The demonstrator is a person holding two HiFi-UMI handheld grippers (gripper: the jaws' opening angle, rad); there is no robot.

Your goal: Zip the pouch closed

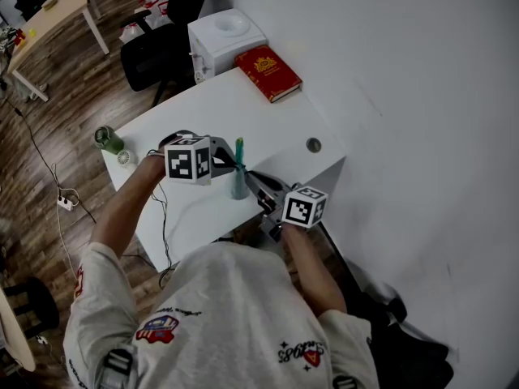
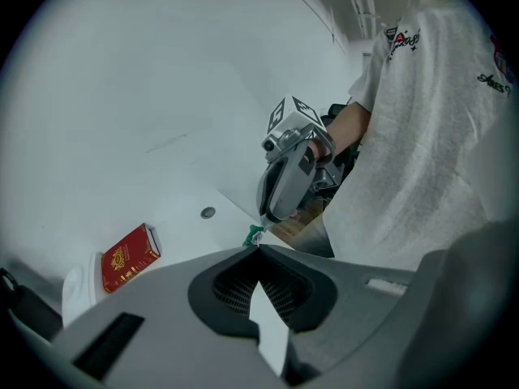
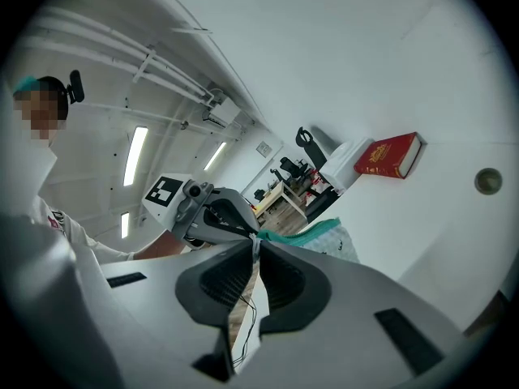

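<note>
**A:** You have a white table (image 1: 268, 112) under you with a wood floor (image 1: 73, 79) around it. A red book (image 1: 268, 73) lies at the far edge, well apart from the work.

**B:** On your left, your left gripper (image 2: 258, 250) has its tongs pressed together on the teal top edge of the pouch (image 1: 239, 186). That reads as an anchor: you pin one end so the zip has something to pull against.

**A:** It also explains why the pouch stands upright between your two tools, over the front part of the table, instead of lying flat. Held from the top, the zip line is drawn straight. I can't tell whether its bottom rests on the table.

**B:** On your right, your right gripper (image 3: 258, 241) comes in nearly level. Its tongs are narrowed to a pinch on a small pale tab at that same teal edge. I take the tab for the zip pull (image 3: 256, 235), though it is too small to be sure.

**A:** The two sets of tips sit just beside each other, so you seem to be at one end of the zip. None of the views shows me whether the zip is open or closed.

**B:** If this is the start, your next move calls for a straight draw along the teal edge with the left hold firm. A thin pinch on so small a tab could slip.
</note>
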